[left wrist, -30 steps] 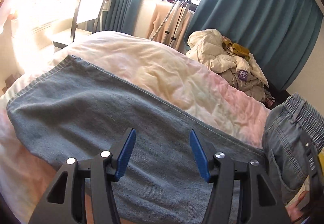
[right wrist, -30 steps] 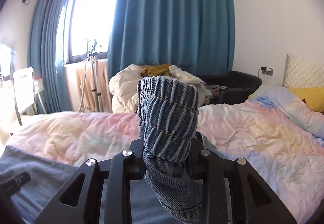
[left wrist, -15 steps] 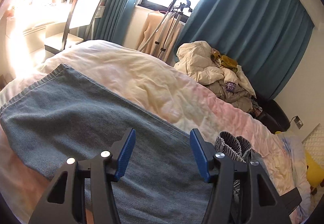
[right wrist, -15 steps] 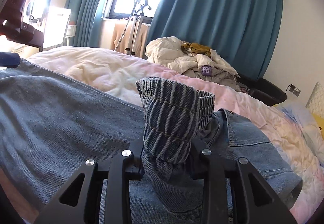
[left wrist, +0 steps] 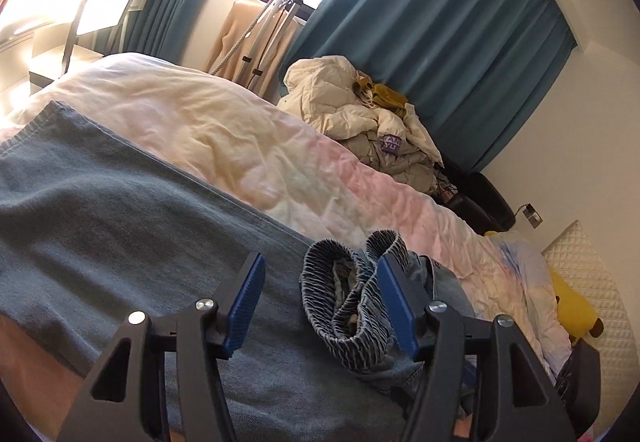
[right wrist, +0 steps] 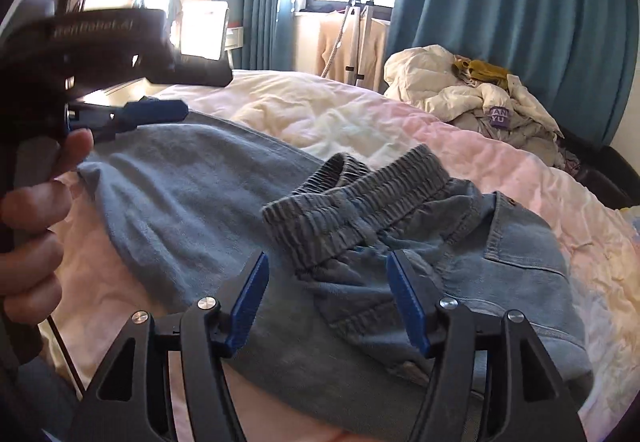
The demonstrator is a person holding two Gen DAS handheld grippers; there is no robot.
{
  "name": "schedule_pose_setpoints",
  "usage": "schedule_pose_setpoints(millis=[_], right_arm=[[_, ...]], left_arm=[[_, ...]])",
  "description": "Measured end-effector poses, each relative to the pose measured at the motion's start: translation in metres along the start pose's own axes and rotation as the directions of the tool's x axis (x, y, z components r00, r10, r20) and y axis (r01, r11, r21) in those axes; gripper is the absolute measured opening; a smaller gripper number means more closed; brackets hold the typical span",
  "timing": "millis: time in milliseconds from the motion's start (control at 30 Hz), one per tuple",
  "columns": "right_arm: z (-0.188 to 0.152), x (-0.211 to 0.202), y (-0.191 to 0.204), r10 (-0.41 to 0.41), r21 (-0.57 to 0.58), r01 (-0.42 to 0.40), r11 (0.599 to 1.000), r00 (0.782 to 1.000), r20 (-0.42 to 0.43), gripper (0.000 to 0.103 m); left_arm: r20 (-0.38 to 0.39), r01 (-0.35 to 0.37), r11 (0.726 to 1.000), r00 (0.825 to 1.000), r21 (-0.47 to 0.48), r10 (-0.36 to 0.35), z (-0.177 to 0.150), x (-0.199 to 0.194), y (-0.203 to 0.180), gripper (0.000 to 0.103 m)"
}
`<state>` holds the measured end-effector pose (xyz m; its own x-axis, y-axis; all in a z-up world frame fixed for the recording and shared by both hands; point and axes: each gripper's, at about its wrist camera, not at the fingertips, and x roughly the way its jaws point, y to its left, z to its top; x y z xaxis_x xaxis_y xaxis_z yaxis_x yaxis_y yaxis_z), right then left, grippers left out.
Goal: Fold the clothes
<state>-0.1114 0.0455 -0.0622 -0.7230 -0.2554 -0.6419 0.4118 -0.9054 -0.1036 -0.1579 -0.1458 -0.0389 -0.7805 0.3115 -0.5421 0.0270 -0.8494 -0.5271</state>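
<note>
The blue denim jeans (right wrist: 304, 242) lie on the bed, folded over so the top part rests upon the leg. The ribbed elastic waistband (right wrist: 360, 198) is bunched and stands up a little at the middle. A back pocket (right wrist: 520, 262) shows at 3 o'clock of it

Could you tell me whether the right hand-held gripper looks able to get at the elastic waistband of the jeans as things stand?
Probably yes: the right hand-held gripper is open, and the waistband lies uncovered on the jeans just ahead of its fingertips.
</note>
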Motion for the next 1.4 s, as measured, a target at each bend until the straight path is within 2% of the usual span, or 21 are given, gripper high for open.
schedule_pose_setpoints(millis=[100,200,267,333,467,567,633,667,800,933,967,1000,1067,1167,1267,1333,1400], right_arm=[[-0.005,-0.019,-0.038,-0.036,0.048,0.037,0.998,0.999,-0.018,0.062],[-0.011,-0.034,-0.083,-0.112,0.159,0.114,0.981,0.993,-0.023,0.062],[-0.015,-0.044,-0.114,-0.166,0.241,0.167,0.956,0.986,-0.024,0.062],[-0.021,-0.048,-0.145,-0.188,0.362,0.186,0.913,0.982,-0.031,0.063],[-0.040,-0.039,-0.190,-0.161,0.552,0.169,0.817,0.985,-0.064,0.064],[-0.059,-0.016,-0.208,-0.122,0.611,0.187,0.769,0.982,-0.148,0.064],[-0.078,0.007,-0.214,-0.040,0.662,0.170,0.730,0.978,-0.207,0.068],[-0.088,0.018,-0.218,0.012,0.700,0.156,0.697,0.973,-0.229,0.068],[-0.095,0.020,-0.222,0.061,0.742,0.105,0.663,0.979,-0.193,0.071],[-0.091,0.012,-0.216,0.057,0.721,0.084,0.688,0.984,-0.169,0.071],[-0.091,0.012,-0.215,0.053,0.714,0.089,0.694,0.983,-0.174,0.071],[-0.092,0.012,-0.215,0.055,0.716,0.089,0.693,0.983,-0.175,0.071],[-0.092,0.012,-0.216,0.056,0.717,0.089,0.691,0.983,-0.177,0.072],[-0.091,0.007,-0.214,0.048,0.709,0.093,0.699,0.983,-0.176,0.072],[-0.091,0.000,-0.214,0.045,0.706,0.084,0.704,0.986,-0.163,0.072],[-0.089,-0.008,-0.213,0.045,0.707,0.070,0.704,0.989,-0.143,0.071],[-0.085,-0.020,-0.212,0.043,0.705,0.047,0.708,0.993,-0.109,0.071]], left_arm=[[-0.056,0.028,1.000,0.998,0.004,-0.028,-0.008,0.012,-0.006,0.060],[-0.112,0.057,0.998,0.992,0.006,-0.056,-0.017,0.024,-0.012,0.060],[-0.150,0.076,0.997,0.986,0.006,-0.074,-0.022,0.032,-0.016,0.060],[-0.185,0.090,0.996,0.979,0.002,-0.088,-0.028,0.040,-0.019,0.060],[-0.244,0.056,0.998,0.968,-0.025,-0.060,-0.041,0.059,-0.020,0.060],[-0.277,0.038,0.996,0.959,-0.078,-0.058,-0.049,0.074,-0.015,0.060],[-0.293,0.028,0.994,0.954,-0.109,-0.059,-0.054,0.083,-0.013,0.060],[-0.292,0.031,0.993,0.954,-0.113,-0.063,-0.055,0.086,-0.013,0.060],[-0.273,0.036,0.991,0.960,-0.128,-0.070,-0.056,0.095,-0.013,0.060],[-0.250,0.040,0.989,0.965,-0.142,-0.075,-0.056,0.104,-0.013,0.060],[-0.243,0.042,0.988,0.967,-0.147,-0.077,-0.056,0.105,-0.013,0.057],[-0.234,0.044,0.987,0.969,-0.154,-0.080,-0.055,0.105,-0.012,0.053],[-0.212,0.044,0.988,0.974,-0.148,-0.075,-0.053,0.101,-0.014,0.036],[-0.170,0.032,0.996,0.984,-0.089,-0.047,-0.050,0.090,-0.026,0.024],[-0.122,0.051,0.996,0.991,-0.075,-0.060,-0.047,0.069,-0.035,0.019],[-0.097,0.074,0.991,0.992,-0.110,-0.085,-0.045,0.051,-0.034,0.018],[-0.096,0.063,0.986,0.992,-0.157,-0.078,-0.048,0.038,-0.027,0.018]])
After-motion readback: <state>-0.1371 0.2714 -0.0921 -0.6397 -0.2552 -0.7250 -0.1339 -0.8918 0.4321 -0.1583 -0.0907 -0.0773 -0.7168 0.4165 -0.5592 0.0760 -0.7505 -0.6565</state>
